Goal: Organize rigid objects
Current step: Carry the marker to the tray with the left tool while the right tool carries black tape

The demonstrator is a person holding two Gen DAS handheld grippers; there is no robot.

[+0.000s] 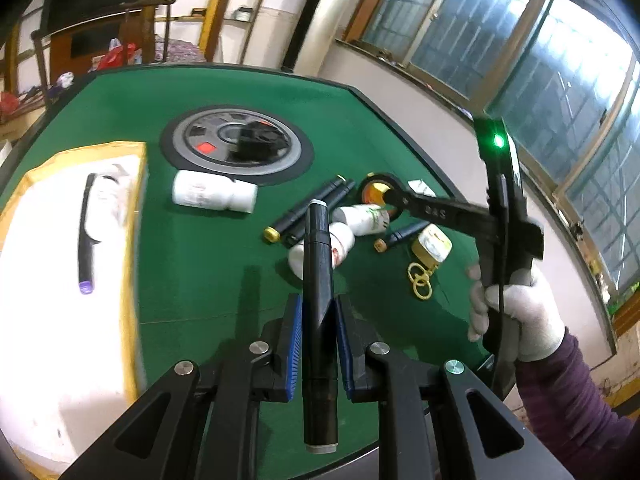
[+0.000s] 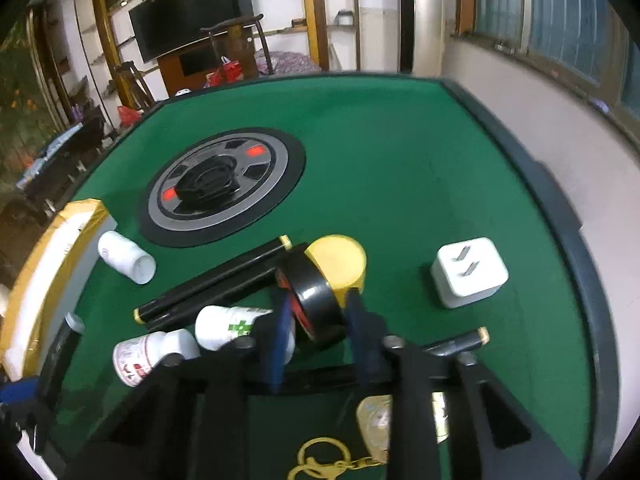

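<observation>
Left wrist view: a black marker is clamped lengthwise between the blue pads of the left gripper, its white tip pointing forward above the green table. A white tray with a yellow rim lies to the left, a purple-capped pen already in it — judged the likely destination. Right wrist view: the jaws of the right gripper are closed around a black tape roll, which leans against a yellow cap; whether the pads truly press on the roll cannot be told through the blur. Around it lie white bottles, black pens, a white plug and a gold keyring.

For a clean placement, the marker is best kept low and level over the tray and released parallel to the pen — not across it. The roll should be lifted straight up, so that the cap and bottles are not dragged.
</observation>
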